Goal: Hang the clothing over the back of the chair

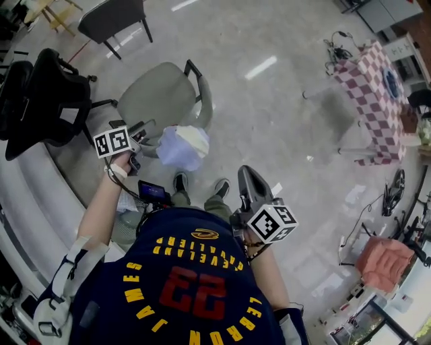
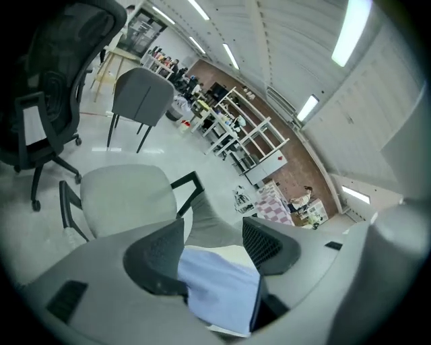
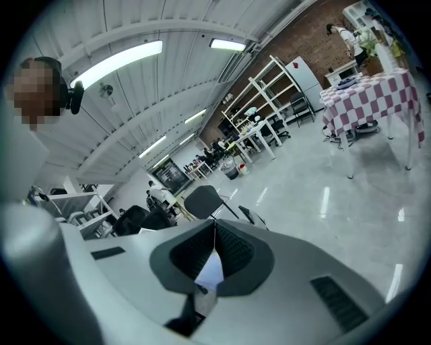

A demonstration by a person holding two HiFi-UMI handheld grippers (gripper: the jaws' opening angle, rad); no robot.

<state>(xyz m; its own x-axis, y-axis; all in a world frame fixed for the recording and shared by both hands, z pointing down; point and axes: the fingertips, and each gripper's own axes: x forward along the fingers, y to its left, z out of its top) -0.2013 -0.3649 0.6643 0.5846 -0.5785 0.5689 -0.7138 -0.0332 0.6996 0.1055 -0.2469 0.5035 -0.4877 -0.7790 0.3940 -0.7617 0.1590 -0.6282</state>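
A grey armchair [image 1: 161,94] stands in front of me, and the light blue and white clothing [image 1: 183,147] lies bunched over the top of its back. My left gripper [image 1: 143,140] hovers just left of the clothing, jaws wide open and not pressing on it. In the left gripper view the clothing [image 2: 219,283] shows between and below the spread jaws of the left gripper [image 2: 212,229], with the chair seat [image 2: 128,199] beyond. My right gripper [image 1: 248,176] is held near my body, right of the chair. Seen in its own view, the right gripper [image 3: 214,228] has its jaw tips together.
A black office chair [image 1: 44,101] stands at the left and a dark grey chair [image 1: 111,17] at the top. A checkered table [image 1: 377,94] is at the far right, a pink cushion [image 1: 384,259] at the lower right. Cables lie on the floor [image 1: 283,121].
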